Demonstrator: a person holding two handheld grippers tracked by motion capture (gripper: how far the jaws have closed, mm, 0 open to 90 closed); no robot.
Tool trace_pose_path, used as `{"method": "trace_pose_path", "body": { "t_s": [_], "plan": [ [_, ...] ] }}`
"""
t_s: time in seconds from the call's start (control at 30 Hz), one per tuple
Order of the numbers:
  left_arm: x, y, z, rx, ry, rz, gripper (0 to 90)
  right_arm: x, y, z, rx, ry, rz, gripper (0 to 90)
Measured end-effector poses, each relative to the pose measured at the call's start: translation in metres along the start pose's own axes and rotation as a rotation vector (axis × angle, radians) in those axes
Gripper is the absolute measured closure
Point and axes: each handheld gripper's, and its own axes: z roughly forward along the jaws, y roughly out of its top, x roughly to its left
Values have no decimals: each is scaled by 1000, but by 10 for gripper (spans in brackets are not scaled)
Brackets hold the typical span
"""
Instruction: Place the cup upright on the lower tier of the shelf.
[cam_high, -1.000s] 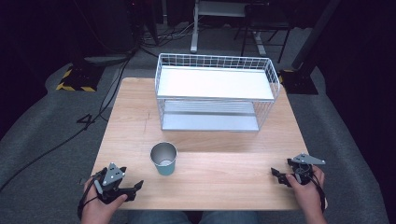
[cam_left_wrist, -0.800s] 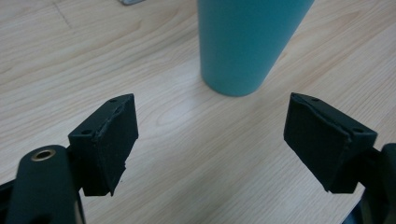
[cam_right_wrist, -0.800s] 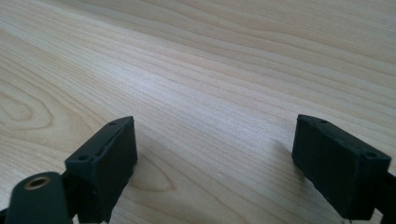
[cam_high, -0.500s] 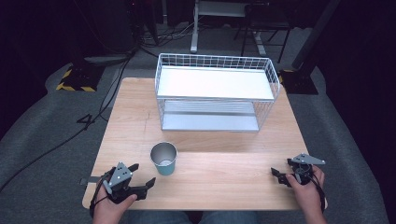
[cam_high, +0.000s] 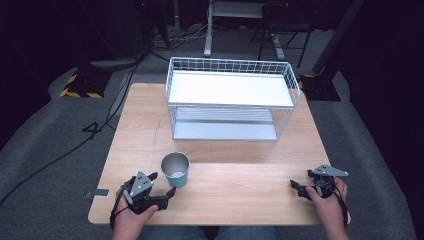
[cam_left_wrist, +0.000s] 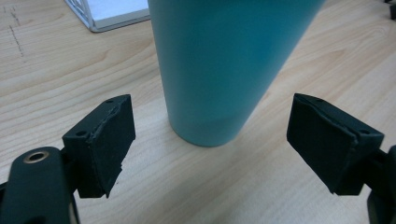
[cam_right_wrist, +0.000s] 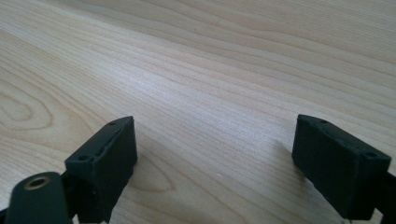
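A teal cup (cam_high: 175, 170) with a metal inside stands upright on the wooden table (cam_high: 240, 190), near the front left. My left gripper (cam_high: 162, 185) is open just in front of it, low over the table. In the left gripper view the cup (cam_left_wrist: 224, 70) rises close ahead between the two spread jaws, and the pads (cam_left_wrist: 105, 135) do not touch it. My right gripper (cam_high: 299, 186) rests open at the front right of the table, with bare wood (cam_right_wrist: 210, 116) between its jaws.
A white wire rack (cam_high: 231, 100) with two shelves stands at the back middle of the table. Its corner (cam_left_wrist: 107, 14) shows behind the cup in the left gripper view. Dark floor, cables and stands lie beyond the table.
My left gripper has moved right and forward from the front left corner up to the cup. The right gripper has stayed still.
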Motion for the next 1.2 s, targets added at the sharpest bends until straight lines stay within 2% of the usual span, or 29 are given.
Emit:
{"method": "trace_pose_path", "body": {
  "t_s": [0.1, 0.27, 0.6, 0.67, 0.7, 0.77, 0.83, 1.2],
  "plan": [
    [-2, 2, 8, 8, 7, 18, 157, 0, 0, 0, 0, 0, 0, 142],
    [-3, 6, 15, -2, 12, 7, 156, 0, 0, 0, 0, 0, 1, 142],
    [-5, 10, 32, 17, 17, 34, 157, 0, 0, 0, 0, 0, 0, 142],
    [-5, 10, 36, 17, 15, 41, 161, 0, 0, 0, 0, 0, 0, 142],
    [-6, 11, 38, 22, 26, 67, 166, 0, 0, 0, 0, 0, 0, 142],
    [-7, 11, 39, 22, 29, 76, 215, 0, 0, 0, 0, 0, 0, 142],
    [-7, 11, 39, 22, 28, 68, 220, 0, 0, 0, 0, 0, 0, 142],
    [-9, 15, 37, 43, 37, 111, 227, 0, 0, 0, -1, 0, 0, 142]
  ]
}}
